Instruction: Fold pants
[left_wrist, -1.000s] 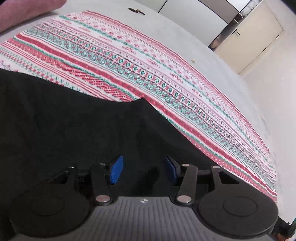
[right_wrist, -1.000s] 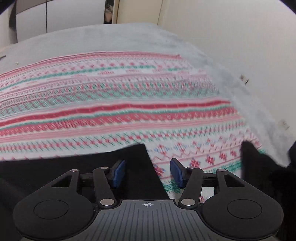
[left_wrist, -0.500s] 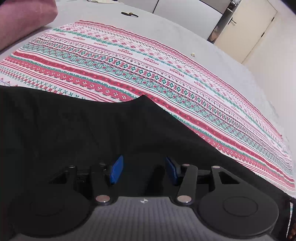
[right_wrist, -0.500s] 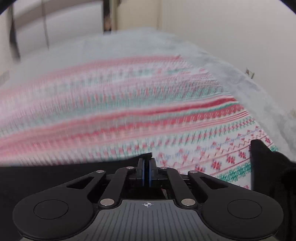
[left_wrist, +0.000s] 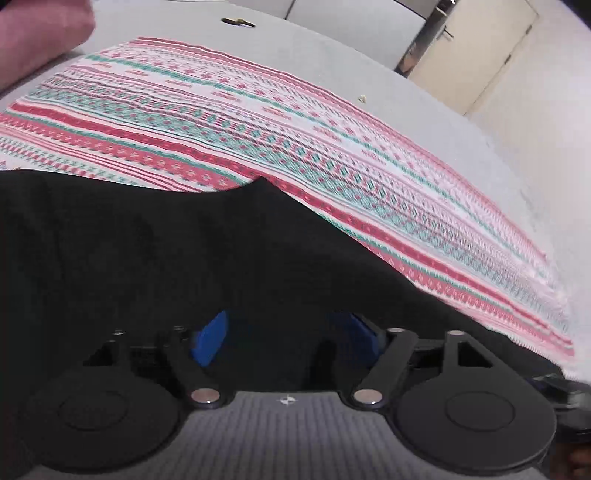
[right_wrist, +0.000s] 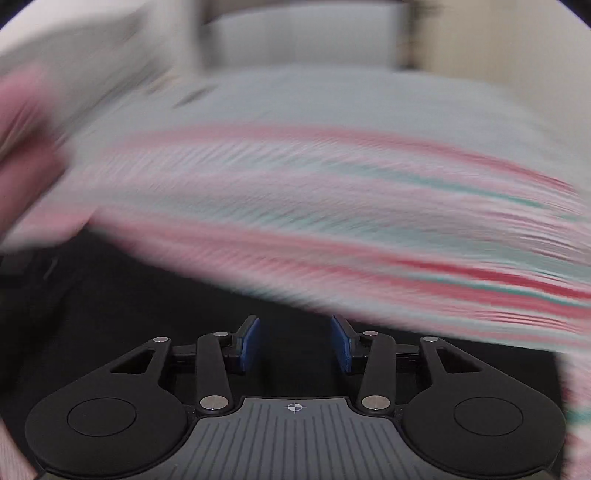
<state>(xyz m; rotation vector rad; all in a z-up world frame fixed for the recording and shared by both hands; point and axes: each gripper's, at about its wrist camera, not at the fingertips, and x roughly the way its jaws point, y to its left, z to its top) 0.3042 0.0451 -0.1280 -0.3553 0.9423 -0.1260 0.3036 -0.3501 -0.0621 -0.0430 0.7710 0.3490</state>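
Note:
Black pants (left_wrist: 147, 258) lie spread on a red, green and white patterned cloth (left_wrist: 332, 147). My left gripper (left_wrist: 286, 336) hovers low over the dark fabric, its blue pads (left_wrist: 210, 338) wide apart and still opening; the fabric lies under them and nothing is pinched. The right wrist view is smeared by motion. There my right gripper (right_wrist: 294, 343) is over the pants (right_wrist: 129, 302), its jaws partly apart and opening, with only flat black fabric seen between the pads (right_wrist: 248, 343).
The patterned cloth (right_wrist: 332, 221) covers a grey bed (left_wrist: 369, 70). A pink pillow (left_wrist: 33, 37) sits at the far left, a small dark object (left_wrist: 238, 22) lies near the bed's far edge, and a cream door (left_wrist: 476, 51) stands beyond.
My left jaws have widened over the pants. My right gripper shut at the pants' edge, then reopened while swinging left, so that black fabric now fills its lower view.

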